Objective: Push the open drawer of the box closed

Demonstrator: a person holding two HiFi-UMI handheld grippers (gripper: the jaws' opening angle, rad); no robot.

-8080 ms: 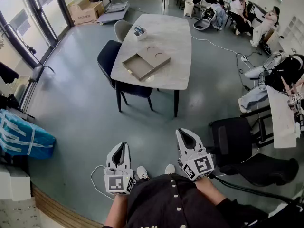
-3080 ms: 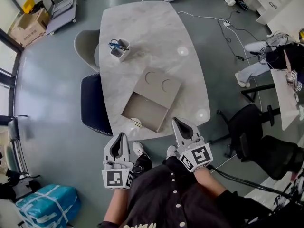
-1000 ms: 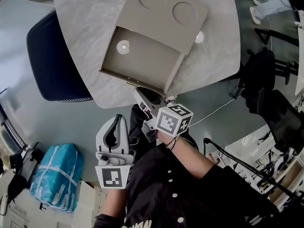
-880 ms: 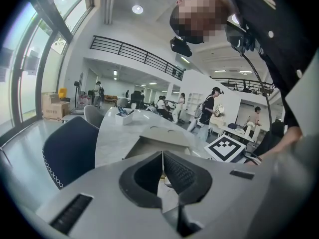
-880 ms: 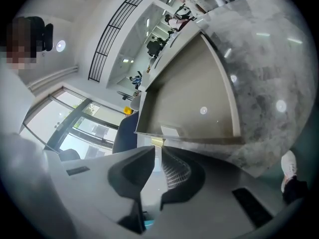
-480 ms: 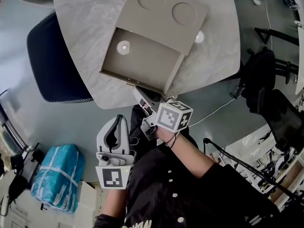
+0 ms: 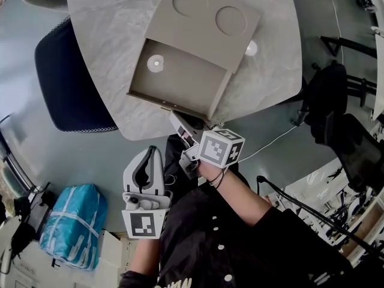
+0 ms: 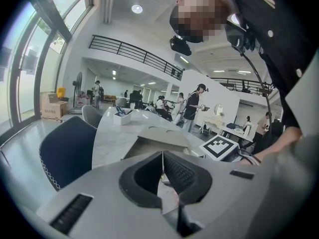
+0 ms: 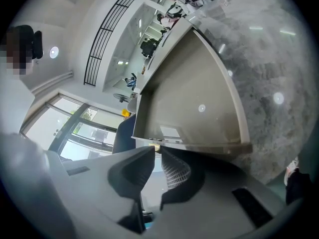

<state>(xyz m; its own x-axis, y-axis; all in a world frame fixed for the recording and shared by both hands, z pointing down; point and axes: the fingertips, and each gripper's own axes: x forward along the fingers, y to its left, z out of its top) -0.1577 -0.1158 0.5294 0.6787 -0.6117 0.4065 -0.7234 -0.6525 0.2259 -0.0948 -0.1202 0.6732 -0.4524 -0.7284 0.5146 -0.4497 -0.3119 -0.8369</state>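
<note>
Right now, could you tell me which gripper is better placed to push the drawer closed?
The right gripper: its tips are at the front of the drawer, while the left gripper hangs back by the person's body, short of the box.

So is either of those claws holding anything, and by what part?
Left gripper: shut, empty. Right gripper: tips at the small brass pull on the drawer front. Whether it pinches the pull cannot be told.
</note>
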